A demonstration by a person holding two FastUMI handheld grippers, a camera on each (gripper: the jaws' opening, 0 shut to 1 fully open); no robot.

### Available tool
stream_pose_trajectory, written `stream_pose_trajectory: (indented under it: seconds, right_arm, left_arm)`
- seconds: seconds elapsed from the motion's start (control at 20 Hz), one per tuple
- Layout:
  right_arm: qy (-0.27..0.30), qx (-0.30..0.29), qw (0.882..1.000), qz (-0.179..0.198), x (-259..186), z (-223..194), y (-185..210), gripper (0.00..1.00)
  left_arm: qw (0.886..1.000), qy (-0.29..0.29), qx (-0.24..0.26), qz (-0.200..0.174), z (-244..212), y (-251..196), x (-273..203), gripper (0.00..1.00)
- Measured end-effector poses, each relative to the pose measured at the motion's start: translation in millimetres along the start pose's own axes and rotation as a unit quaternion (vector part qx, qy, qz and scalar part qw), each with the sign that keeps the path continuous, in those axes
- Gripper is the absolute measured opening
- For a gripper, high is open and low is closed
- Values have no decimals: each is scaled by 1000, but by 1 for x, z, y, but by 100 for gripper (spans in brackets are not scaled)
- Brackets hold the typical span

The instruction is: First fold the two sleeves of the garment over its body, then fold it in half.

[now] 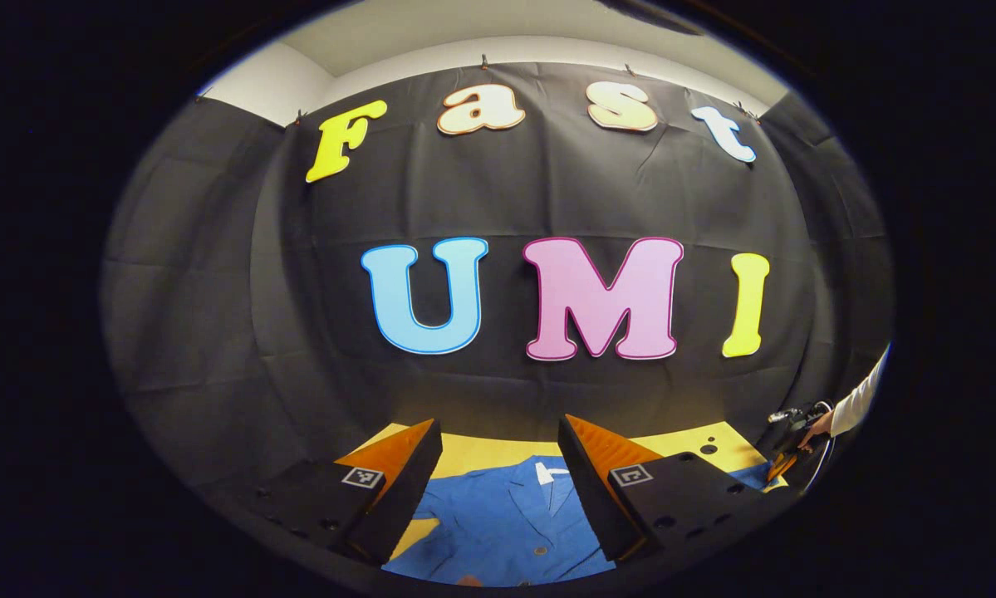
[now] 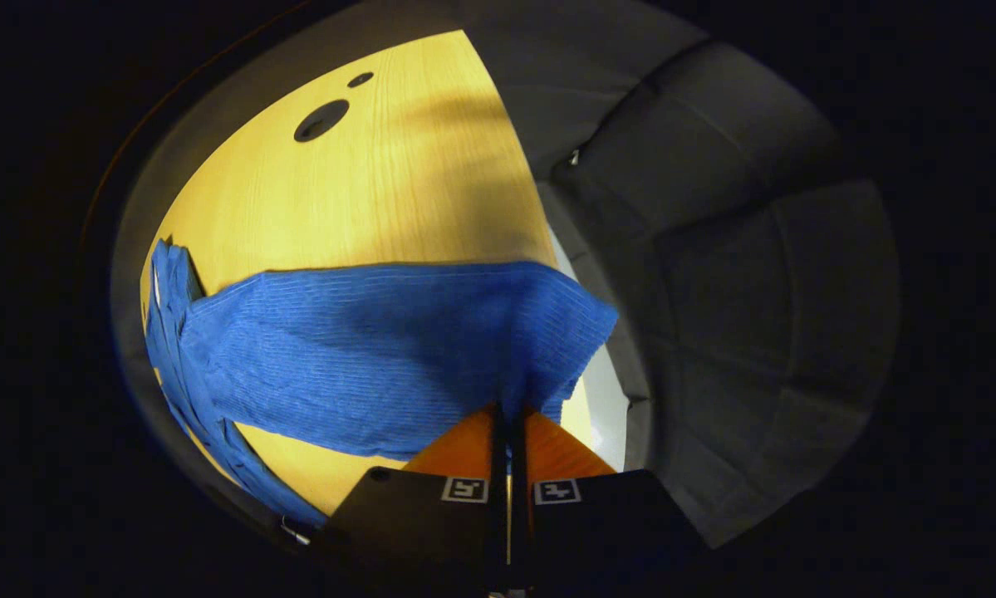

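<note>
A blue garment [image 1: 506,519] lies flat on the yellow table [image 1: 473,453], collar toward the booth wall. The left gripper [image 1: 498,465] hovers over its body, jaws wide and empty. Right of the body, the right gripper [image 2: 507,415] is clamped on the sleeve [image 2: 365,349] near its cuff (nearer by far); the sleeve's length runs back toward the body. The hem is cut off.
</note>
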State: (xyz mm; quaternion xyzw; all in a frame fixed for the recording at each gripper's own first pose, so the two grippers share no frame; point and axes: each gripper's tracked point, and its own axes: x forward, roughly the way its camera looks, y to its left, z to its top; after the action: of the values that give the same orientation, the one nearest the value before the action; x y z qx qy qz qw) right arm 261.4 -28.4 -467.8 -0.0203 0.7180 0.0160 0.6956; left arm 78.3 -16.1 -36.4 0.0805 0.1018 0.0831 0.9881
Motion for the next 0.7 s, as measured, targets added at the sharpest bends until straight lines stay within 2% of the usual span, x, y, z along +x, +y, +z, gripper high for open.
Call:
stream_pose_trajectory:
  seconds: [0.15, 0.3, 0.4, 0.55, 0.7]
  right_arm:
    - [-29, -4, 1000, -3, -18, 0, 9, 5]
    - [-87, -8, 996, 6, -68, 14, 40, 5]
    - [-119, -18, 992, 19, -117, 17, 66, 5]
    - [-177, -24, 982, 58, -193, 20, 120, 5]
    - [-209, -48, 972, 91, -260, 20, 193, 5]
  left_arm:
    - [1000, -15, 16, 3, 5, 23, -5, 81]
    - [1000, -13, -3, -2, -2, 46, -7, 81]
    - [1000, -17, -4, 3, -5, 67, -9, 81]
    - [1000, -20, -1, 10, -14, 100, -13, 81]
    - [1000, -11, -15, 14, -29, 130, -17, 81]
